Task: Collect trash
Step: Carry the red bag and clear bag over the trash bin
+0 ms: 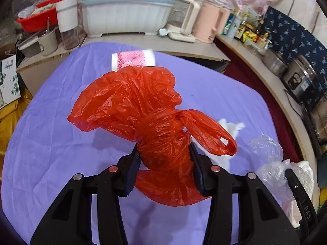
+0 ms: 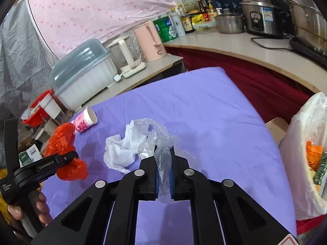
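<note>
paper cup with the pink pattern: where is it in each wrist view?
Left wrist: paper cup lies on its side at top centre, just behind the red bag in the left gripper.
Right wrist: same cup at mid-left, lying on its side near the purple cloth's edge, next to the red bag.
Shared landmark: white dish rack with a grey lid, behind the cup in both.

The table's [image 2: 204, 106] right half lies open; crumpled tissue [image 2: 120, 149] and a tipped paper cup [image 2: 84, 120] crowd its left edge.
</note>
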A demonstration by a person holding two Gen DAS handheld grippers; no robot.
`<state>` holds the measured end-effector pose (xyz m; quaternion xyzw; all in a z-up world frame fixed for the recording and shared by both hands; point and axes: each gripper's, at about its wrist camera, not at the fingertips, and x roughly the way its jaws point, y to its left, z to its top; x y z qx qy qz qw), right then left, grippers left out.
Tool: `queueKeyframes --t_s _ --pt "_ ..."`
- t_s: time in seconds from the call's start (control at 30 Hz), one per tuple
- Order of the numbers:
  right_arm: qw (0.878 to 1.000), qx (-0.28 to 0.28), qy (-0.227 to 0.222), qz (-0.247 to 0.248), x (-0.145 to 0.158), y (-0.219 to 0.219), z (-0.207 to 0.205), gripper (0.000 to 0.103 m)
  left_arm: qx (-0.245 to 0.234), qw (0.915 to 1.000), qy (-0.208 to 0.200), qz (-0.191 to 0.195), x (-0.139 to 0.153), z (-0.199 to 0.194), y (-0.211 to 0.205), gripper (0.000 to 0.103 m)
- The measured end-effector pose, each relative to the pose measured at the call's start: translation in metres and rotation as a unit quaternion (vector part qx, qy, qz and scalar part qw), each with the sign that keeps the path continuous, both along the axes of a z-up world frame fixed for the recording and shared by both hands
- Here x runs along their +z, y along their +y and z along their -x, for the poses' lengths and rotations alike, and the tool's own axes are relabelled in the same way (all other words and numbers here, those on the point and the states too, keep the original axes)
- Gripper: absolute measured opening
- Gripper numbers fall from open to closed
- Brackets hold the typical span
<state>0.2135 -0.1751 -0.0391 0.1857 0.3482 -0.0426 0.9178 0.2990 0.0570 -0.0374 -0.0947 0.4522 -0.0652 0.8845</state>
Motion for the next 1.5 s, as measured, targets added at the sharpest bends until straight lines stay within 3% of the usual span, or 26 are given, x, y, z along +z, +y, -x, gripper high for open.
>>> queueKeyframes --t_s 0.33,0.67,1.07,1.5 --pt "0.998 -0.043 -0.046 0.004 0.052 -0.036 0.069 0.007 -0.086 0.9948 -0.053 -0.003 0.06 0.072 -0.066 0.043" --pt "0.993 -0.096 -0.074 0.012 0.08 -0.094 0.142 0.007 -0.171 0.9816 -0.083 -0.017 0.088 0.138 -0.151 0.043" --pt "0.985 -0.158 -0.074 0.016 0.077 -0.162 0.206 0.007 -0.249 0.9643 -0.086 -0.03 0.087 0.192 -0.237 0.043" --pt "0.977 -0.207 -0.058 0.006 0.054 -0.22 0.234 0.007 -0.321 0.9434 -0.071 -0.042 0.066 0.212 -0.317 0.043"
